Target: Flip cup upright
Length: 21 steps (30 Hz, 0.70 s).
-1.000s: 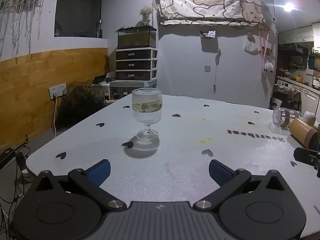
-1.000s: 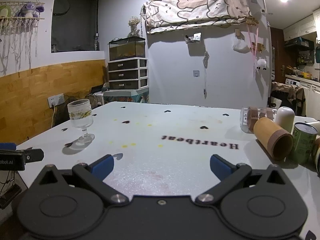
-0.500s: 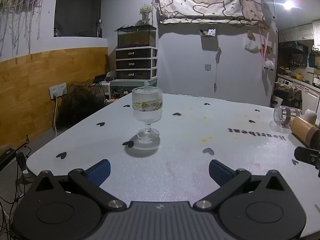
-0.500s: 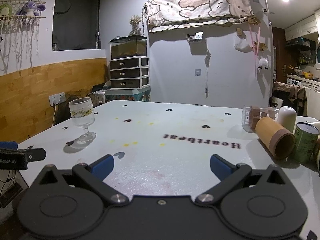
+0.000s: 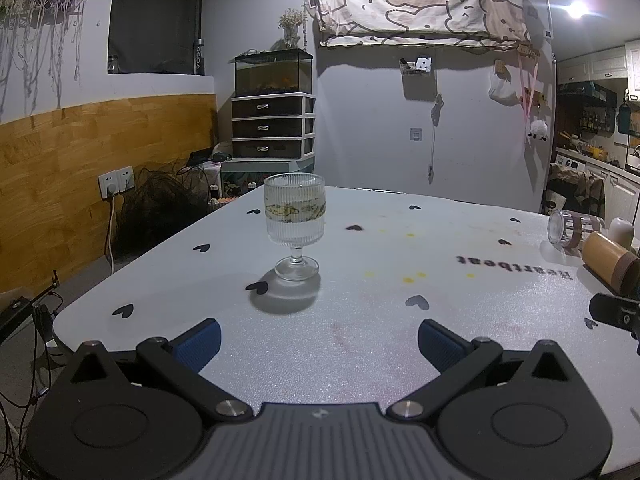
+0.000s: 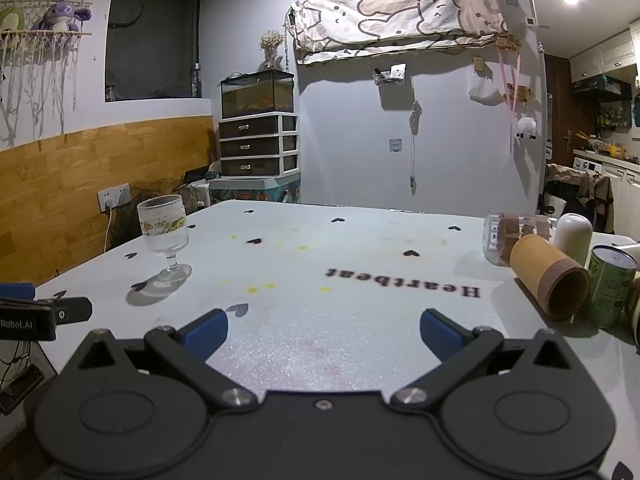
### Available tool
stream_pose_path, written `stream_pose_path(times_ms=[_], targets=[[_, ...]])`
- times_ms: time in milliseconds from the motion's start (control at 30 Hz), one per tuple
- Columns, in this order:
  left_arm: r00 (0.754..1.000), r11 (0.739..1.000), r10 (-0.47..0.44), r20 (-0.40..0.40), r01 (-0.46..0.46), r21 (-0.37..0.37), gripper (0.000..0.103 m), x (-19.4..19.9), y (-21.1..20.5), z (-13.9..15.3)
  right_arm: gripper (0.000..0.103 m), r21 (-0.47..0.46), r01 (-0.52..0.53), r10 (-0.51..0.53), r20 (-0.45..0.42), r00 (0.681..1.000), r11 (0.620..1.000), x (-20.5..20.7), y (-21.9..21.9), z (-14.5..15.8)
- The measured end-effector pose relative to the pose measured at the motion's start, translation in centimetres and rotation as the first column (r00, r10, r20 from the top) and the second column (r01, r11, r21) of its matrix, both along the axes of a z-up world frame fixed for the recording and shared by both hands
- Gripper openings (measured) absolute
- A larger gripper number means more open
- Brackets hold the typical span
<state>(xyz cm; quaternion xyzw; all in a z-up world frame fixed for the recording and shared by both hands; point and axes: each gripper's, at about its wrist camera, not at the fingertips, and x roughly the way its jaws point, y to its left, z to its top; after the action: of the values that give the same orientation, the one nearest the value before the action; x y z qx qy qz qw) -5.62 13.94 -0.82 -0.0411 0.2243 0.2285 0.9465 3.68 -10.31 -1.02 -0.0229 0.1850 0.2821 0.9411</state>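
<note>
A ribbed clear stemmed glass cup with a patterned band stands upright on the white table, straight ahead of my left gripper. That gripper is open and empty, well short of the cup. In the right wrist view the cup stands at the left. My right gripper is open and empty above the table's near part. A clear glass and a brown cylindrical cup lie on their sides at the right.
A white rounded container and a green can stand by the lying cups at the right edge. The left gripper's finger shows at the left. The table's left edge drops toward a wall socket and cables.
Both views have shifted slightly, with the grippers drawing back and up a little. The cup has not moved and both grippers stay open.
</note>
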Motion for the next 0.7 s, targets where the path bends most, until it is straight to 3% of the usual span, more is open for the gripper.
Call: stream_pose_path(times_ms=[700], targets=[[1.0, 1.0, 0.0, -0.004, 0.0, -0.002, 0.103, 0.06, 0.06, -0.22, 0.103, 0.0, 0.002, -0.002, -0.001, 1.0, 1.0, 0.06, -0.08, 0.03]])
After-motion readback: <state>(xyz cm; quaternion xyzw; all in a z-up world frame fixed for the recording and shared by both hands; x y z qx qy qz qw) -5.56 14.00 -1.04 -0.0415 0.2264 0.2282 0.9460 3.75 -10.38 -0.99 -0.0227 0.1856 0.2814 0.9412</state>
